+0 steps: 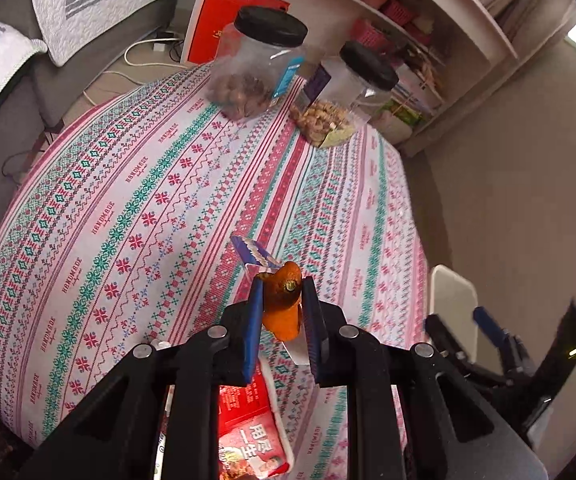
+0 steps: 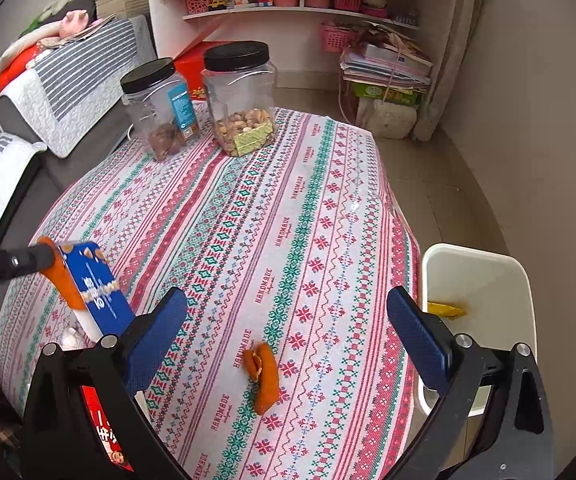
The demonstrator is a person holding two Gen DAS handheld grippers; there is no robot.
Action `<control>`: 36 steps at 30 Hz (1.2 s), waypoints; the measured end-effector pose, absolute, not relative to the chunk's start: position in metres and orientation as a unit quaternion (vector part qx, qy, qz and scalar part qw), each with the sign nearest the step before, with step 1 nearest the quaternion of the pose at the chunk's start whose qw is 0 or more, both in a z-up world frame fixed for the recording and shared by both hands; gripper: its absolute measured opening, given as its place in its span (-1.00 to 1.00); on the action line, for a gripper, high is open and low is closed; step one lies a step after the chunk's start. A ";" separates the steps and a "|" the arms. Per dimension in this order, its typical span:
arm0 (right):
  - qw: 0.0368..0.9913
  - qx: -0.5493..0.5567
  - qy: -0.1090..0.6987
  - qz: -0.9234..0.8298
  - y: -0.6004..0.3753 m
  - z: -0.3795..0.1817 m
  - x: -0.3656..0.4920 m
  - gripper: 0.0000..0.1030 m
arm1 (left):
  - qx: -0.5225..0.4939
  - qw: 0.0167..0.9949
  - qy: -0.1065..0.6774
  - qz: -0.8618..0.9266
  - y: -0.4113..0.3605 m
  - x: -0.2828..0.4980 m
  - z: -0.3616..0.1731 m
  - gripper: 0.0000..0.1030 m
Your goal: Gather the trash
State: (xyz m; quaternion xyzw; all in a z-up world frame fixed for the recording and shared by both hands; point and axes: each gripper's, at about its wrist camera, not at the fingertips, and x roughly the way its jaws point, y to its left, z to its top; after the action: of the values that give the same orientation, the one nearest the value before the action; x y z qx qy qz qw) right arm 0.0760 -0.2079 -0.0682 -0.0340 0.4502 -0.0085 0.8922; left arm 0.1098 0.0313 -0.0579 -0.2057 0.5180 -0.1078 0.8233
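Note:
My left gripper (image 1: 282, 286) is shut on an orange peel (image 1: 284, 300) together with a blue and white wrapper (image 1: 254, 254), held above the patterned tablecloth (image 1: 148, 184). In the right wrist view the left gripper (image 2: 48, 258) holds the same peel (image 2: 64, 284) and wrapper (image 2: 100, 292) at the left. My right gripper (image 2: 288, 320) is open and empty above the cloth (image 2: 308, 200). A second orange peel (image 2: 264, 376) lies on the cloth between its fingers. A white bin (image 2: 484, 276) stands off the table's right edge with a yellow scrap (image 2: 446, 310) inside.
Two black-lidded clear jars of nuts (image 2: 160, 108) (image 2: 242, 96) stand at the table's far end. A red packet (image 1: 248, 428) lies near the front edge below my left gripper. A sofa (image 2: 28, 120) is on the left, white shelves (image 2: 308, 4) behind.

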 end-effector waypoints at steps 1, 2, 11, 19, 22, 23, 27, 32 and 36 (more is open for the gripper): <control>0.892 -0.038 0.451 -0.005 -0.204 -0.070 0.076 0.87 | -0.210 0.827 0.509 -0.109 0.037 0.112 -0.051 -0.62; 0.891 -0.041 0.452 -0.002 -0.200 -0.071 0.077 0.87 | -0.188 0.839 0.501 -0.103 0.037 0.114 -0.046 -0.62; 0.884 -0.060 0.463 0.012 -0.172 -0.085 0.091 0.87 | -0.214 0.814 0.525 -0.126 0.060 0.122 -0.065 -0.63; 0.886 -0.095 0.452 0.048 -0.137 -0.096 0.099 0.87 | -0.200 0.816 0.533 -0.101 0.089 0.127 -0.073 -0.63; 0.884 -0.098 0.446 0.099 -0.117 -0.098 0.097 0.87 | -0.180 0.816 0.544 -0.069 0.101 0.129 -0.078 -0.63; 0.883 -0.101 0.443 0.119 -0.108 -0.099 0.095 0.86 | -0.182 0.812 0.552 -0.059 0.106 0.130 -0.083 -0.63; 0.879 -0.154 0.422 0.157 -0.075 -0.105 0.083 0.86 | -0.155 0.801 0.579 -0.011 0.128 0.128 -0.100 -0.63; 0.870 -0.151 0.429 0.191 -0.056 -0.102 0.081 0.86 | -0.134 0.784 0.605 0.026 0.165 0.117 -0.124 -0.63; 0.853 -0.124 0.459 0.215 -0.037 -0.104 0.087 0.86 | -0.137 0.776 0.614 0.042 0.190 0.107 -0.138 -0.63</control>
State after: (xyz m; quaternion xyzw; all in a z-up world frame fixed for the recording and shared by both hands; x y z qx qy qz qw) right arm 0.0867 -0.0374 -0.1039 -0.1237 0.4585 0.2151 0.8533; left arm 0.1070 0.1901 -0.1377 -0.1369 0.6142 0.0425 0.7760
